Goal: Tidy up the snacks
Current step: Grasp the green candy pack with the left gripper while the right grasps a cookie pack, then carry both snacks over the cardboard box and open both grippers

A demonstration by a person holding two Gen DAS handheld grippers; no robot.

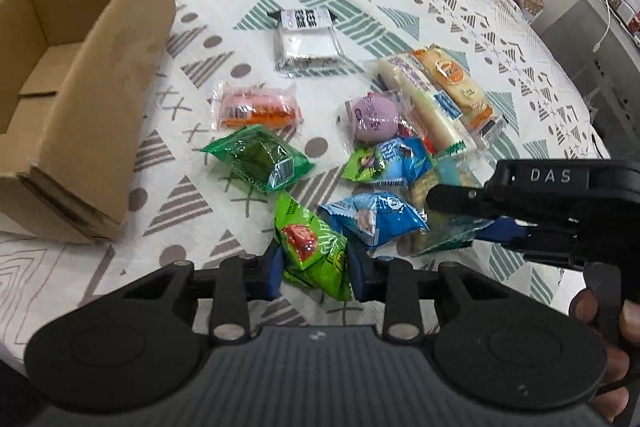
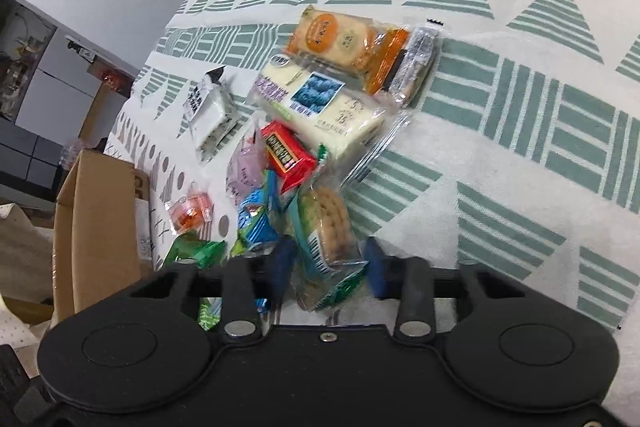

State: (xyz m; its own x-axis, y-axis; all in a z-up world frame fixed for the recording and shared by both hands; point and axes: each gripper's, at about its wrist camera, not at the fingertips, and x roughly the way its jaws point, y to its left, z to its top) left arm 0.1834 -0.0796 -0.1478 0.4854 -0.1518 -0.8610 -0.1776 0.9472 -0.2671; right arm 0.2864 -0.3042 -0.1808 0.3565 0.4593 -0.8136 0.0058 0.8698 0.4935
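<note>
- Left wrist view: the left gripper (image 1: 316,269) is clenched on a light-green snack packet (image 1: 312,247), its blue pads pressing the wrapper from either side just above the patterned surface (image 1: 440,3).
- An open cardboard box (image 1: 80,99) stands to the left, its visible floor bare; the remaining snacks lie loose beside it, among them a dark-green packet (image 1: 258,159), an orange-and-pink one (image 1: 256,107), a white-wrapped bar (image 1: 306,39) and a purple bun (image 1: 376,115).
- The right gripper (image 1: 480,223) reaches in from the right, low over a cracker packet (image 1: 452,239); whether it grips cannot be told from here.
- Judged by look, the green packet is light, puffed and crinkly, likely slippery; pinching across its middle, as here, seems safer than taking the sealed fin.
- Right wrist view: the right gripper (image 2: 330,261) has its blue pads on either side of the clear cracker packet (image 2: 330,227), which looks pinched, though contact on the right pad is not certain.
- The crackers look brittle, so a gentle squeeze on the wrapper edges would suit.
- This view alone shows a red packet (image 2: 288,151) tucked in the pile, a long white bar (image 2: 320,107) and an orange biscuit pack (image 2: 344,39) close up; the box's inside shows only from the left.
</note>
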